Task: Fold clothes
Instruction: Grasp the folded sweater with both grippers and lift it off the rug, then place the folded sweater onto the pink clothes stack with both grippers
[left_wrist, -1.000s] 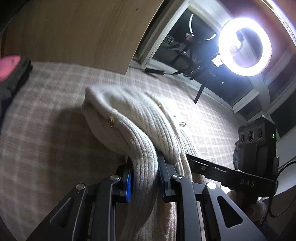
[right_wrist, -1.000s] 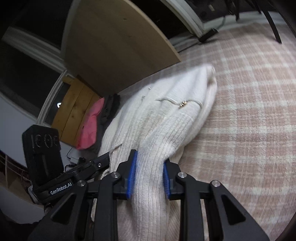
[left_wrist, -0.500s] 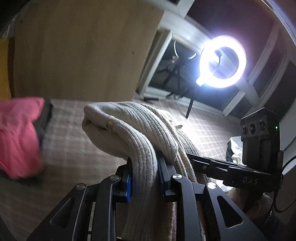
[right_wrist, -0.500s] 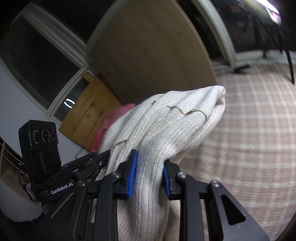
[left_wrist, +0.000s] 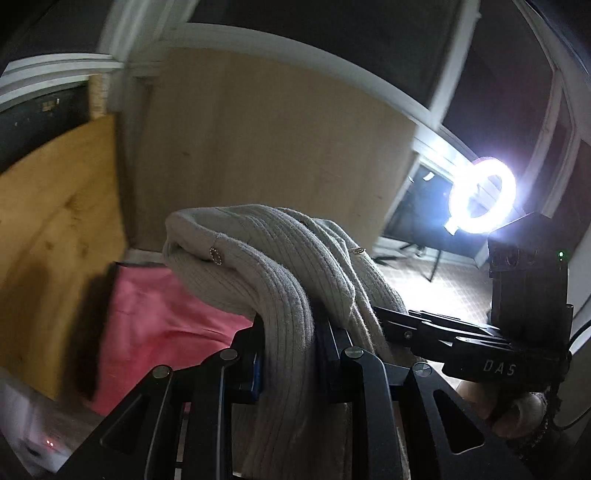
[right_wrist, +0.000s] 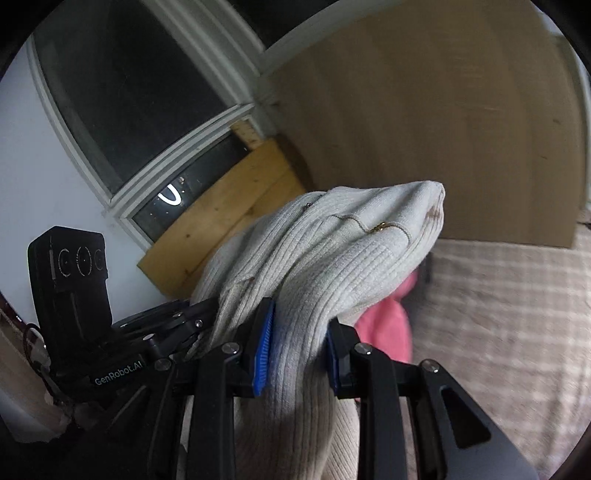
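Cream cardigan (left_wrist: 280, 280) lifted | left claw (left_wrist: 291, 354), right claw (right_wrist: 299, 343) clamped on it | pink garment (left_wrist: 159, 317) beneath

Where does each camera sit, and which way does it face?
Left wrist: behind the left tongs, facing a wooden board, ring light and pink cloth; a hand shows.
Right wrist: behind the right tongs, facing the board and checked cover.
Shared: the cream sweater, pinched by both tongs.
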